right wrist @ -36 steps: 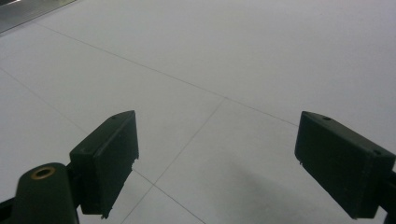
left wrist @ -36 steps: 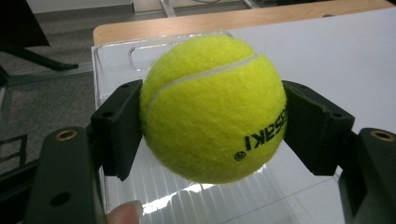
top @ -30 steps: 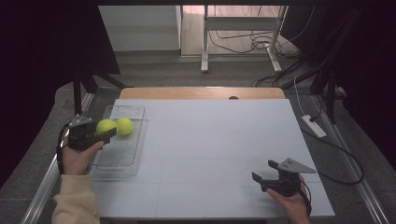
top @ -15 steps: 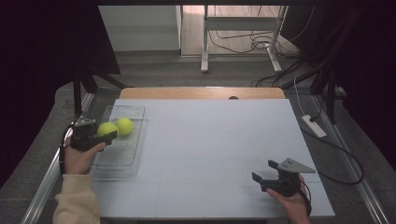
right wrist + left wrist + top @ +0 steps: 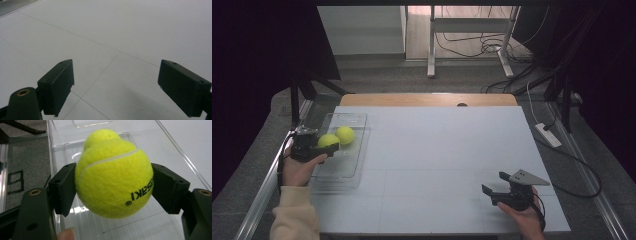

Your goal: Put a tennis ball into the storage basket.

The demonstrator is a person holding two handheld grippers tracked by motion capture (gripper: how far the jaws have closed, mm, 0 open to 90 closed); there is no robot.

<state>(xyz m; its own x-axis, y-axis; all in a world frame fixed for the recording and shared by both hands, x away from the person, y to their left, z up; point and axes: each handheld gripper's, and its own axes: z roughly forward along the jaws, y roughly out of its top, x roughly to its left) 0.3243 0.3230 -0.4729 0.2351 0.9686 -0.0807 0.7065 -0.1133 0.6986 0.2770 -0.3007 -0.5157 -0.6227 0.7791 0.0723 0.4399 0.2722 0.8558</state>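
The left hand-held gripper (image 5: 113,182) clamps a yellow tennis ball (image 5: 113,176) above the clear plastic tray (image 5: 343,165) at the bench's (image 5: 437,150) left side; its own view shows black lettering, upside down, on the ball's lower right. A second tennis ball (image 5: 345,135) lies just behind. The right hand-held gripper (image 5: 494,184) stands wide, holding nothing, over bare bench.

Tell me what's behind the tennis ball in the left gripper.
A second tennis ball sits behind the held tennis ball, inside the clear tray. Its top shows; the held ball covers the rest.

Right gripper (image 5: 116,87) jaws spread wide, nothing between, above white table (image 5: 140,30)
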